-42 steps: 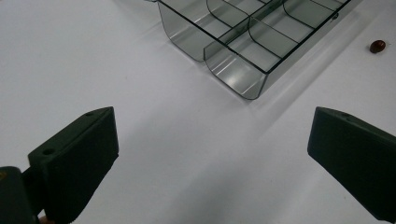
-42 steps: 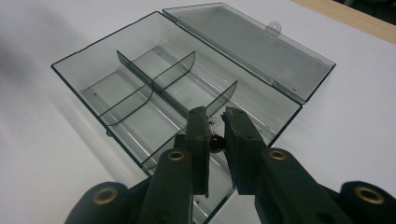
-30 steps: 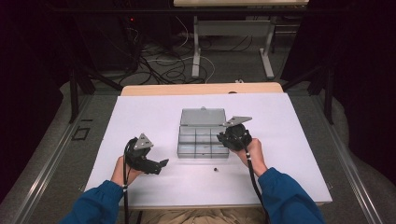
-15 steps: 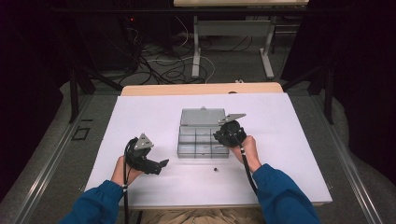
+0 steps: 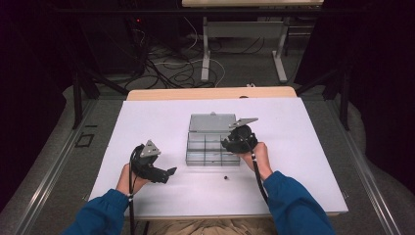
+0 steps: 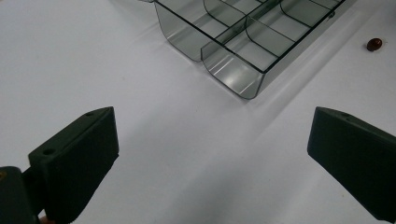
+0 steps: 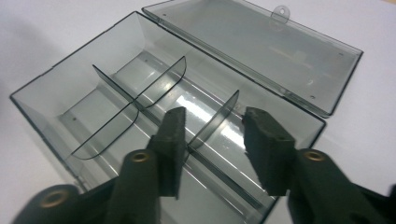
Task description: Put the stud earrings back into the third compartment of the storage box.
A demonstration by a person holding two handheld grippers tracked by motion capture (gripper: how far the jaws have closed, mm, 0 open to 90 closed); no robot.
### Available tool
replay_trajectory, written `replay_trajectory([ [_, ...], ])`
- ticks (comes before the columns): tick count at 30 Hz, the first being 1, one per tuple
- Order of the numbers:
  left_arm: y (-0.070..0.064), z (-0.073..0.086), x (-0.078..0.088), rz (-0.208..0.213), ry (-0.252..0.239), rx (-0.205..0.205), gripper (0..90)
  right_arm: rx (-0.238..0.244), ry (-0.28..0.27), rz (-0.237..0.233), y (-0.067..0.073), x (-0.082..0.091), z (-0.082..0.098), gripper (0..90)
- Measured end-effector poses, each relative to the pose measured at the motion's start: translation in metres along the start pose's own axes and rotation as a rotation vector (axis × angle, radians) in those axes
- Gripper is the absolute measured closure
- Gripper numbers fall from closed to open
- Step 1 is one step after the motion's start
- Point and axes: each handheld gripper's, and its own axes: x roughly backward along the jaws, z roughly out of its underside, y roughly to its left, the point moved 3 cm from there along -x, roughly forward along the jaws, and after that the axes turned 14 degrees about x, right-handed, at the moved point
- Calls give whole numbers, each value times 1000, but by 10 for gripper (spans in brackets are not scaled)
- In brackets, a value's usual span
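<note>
A clear smoky-grey plastic compartment box (image 5: 213, 147) w/ its hinged lid (image 5: 212, 122) laid flat open sits mid-table on the white tabletop (image 5: 147, 122). Right gripper (image 5: 234, 143) hovers over the box's 3 o'clock end; jaws have just been opening, now partly spread, straddling a curved divider (image 7: 212, 122), gripping nothing. Left gripper (image 5: 169, 172) is at the box's 8 o'clock, well apart, jaws wide & released. A small dark reddish bead (image 5: 225, 176) lies on the table at the box's 6 o'clock, near its front wall.

High view looks down from afar; both gripper views closely share the compartment box (image 5: 213, 144).
</note>
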Motion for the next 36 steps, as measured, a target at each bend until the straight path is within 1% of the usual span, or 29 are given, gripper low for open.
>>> replay_trajectory([
  [1,0,0,0,0,1,1,24,-2,0,-1,-1,3,0,512],
  [3,0,0,0,1,1,5,24,-4,-3,-9,-3,10,2,424],
  [4,1,0,0,0,3,-3,24,-10,9,-14,-3,13,3,397],
  [5,1,0,0,1,3,-3,24,-5,4,-21,-3,16,3,365],
  [6,1,0,0,1,2,-4,24,-10,16,-29,-2,19,4,336],
  [8,1,0,0,0,4,-2,25,8,1,-47,-2,23,6,274],
  [10,0,0,2,8,21,-5,25,20,2,-60,1,29,7,199],
  [11,0,0,1,1,-3,0,25,20,1,-71,3,31,7,177],
  [13,1,0,1,3,-4,2,25,28,2,-83,6,34,9,163],
  [14,2,0,2,8,14,-4,25,36,11,-95,7,36,10,151],
  [15,2,1,1,10,19,-2,25,23,16,-104,9,38,10,150],
  [17,2,1,1,7,19,-3,25,30,9,-102,11,40,12,141],
  [18,2,1,2,9,18,-1,25,31,8,-105,12,41,12,130],
  [19,1,1,0,4,-3,4,25,42,4,-108,12,42,12,118],
  [20,1,1,1,2,-2,-1,25,36,4,-106,13,42,13,109],
  [21,1,1,1,0,-3,0,25,34,19,-121,14,45,13,106],
  [22,1,1,1,2,-3,1,25,40,-2,-107,14,44,13,100],
  [23,1,1,1,4,-3,6,25,40,11,-119,15,45,13,88],
  [24,2,1,1,2,4,-2,25,45,3,-124,16,46,14,75],
  [25,2,2,1,-4,7,-2,24,48,8,-127,17,47,15,72],
  [27,2,2,1,-3,3,-2,24,44,10,-137,21,49,17,56],
  [28,2,2,1,-3,8,-1,24,42,-13,-139,22,49,18,45],
  [29,2,2,1,-4,7,-4,24,50,9,-141,24,51,19,37],
  [30,2,2,1,-3,7,-5,24,48,16,-150,26,52,20,31],
  [31,1,2,1,-3,7,-5,24,47,7,-147,28,53,21,26],
  [33,1,1,1,-3,2,-7,24,54,9,-159,31,56,23,10],
  [34,1,1,0,-4,2,-4,24,54,20,-174,32,58,24,7],
  [35,2,2,1,0,26,-5,24,55,13,-173,33,59,25,6],
  [36,2,2,1,0,27,-7,24,57,5,-171,35,59,26,3],
])
